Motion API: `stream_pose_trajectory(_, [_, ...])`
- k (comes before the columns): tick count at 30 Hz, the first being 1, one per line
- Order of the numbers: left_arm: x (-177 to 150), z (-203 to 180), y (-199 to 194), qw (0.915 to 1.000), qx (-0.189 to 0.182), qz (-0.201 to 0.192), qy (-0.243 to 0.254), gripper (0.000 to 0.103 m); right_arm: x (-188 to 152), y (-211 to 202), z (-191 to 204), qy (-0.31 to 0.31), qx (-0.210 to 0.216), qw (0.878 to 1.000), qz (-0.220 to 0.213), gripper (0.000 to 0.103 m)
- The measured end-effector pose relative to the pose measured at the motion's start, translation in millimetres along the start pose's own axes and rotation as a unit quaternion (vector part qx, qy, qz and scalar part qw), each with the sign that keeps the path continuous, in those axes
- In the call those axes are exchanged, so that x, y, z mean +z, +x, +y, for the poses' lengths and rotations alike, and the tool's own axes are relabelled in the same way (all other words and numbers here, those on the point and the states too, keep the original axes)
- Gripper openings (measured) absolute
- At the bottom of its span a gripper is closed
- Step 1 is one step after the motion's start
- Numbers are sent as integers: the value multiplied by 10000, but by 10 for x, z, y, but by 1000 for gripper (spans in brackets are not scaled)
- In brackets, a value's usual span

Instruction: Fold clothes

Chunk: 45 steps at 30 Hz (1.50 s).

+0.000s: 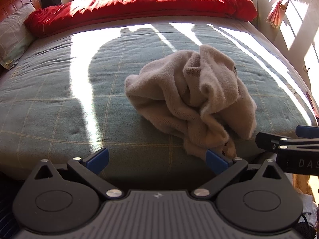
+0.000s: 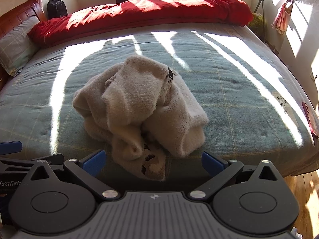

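A crumpled beige fuzzy garment [image 1: 191,97] lies in a heap on the green checked bed cover [image 1: 59,103], near the front edge. It also shows in the right wrist view [image 2: 139,107], with a brown-patterned corner [image 2: 151,163] hanging toward the edge. My left gripper [image 1: 157,159] is open and empty, low at the bed's front edge, left of the heap; its right fingertip is beside the garment's lower corner. My right gripper [image 2: 153,162] is open and empty, straddling the patterned corner without holding it. The right gripper's fingers [image 1: 279,141] show at the left view's right edge.
A red duvet [image 1: 139,6] is bunched along the far side of the bed [image 2: 239,99]. A pillow [image 1: 12,37] lies at the left by the wooden headboard [image 1: 14,2]. Bright sun stripes cross the cover. A red flat object [image 2: 310,119] sits at the bed's right edge. Wooden floor [image 2: 301,187] lies at the right.
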<state>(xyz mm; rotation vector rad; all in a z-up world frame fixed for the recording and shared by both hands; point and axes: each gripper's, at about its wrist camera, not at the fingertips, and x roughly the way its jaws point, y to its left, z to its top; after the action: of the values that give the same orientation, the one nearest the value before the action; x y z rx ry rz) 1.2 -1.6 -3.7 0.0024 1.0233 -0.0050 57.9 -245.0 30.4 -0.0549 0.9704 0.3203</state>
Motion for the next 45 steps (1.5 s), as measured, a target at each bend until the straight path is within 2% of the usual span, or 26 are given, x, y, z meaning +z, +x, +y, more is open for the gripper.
stream_pose_trajectory(31, [11,49,63,9999,60,20,-93,102,18,54,-28,9,25,10000,7,103])
stream_pose_trajectory(39, [79,105,86,9996,-1,-270,-48,102,156,143,-61,-106,147,9998,-39,103])
stream_pose_trajectory(45, [141,192,191,9993,-141,-305,-171,102,284,236,-167,-178,312,9992,-191,103])
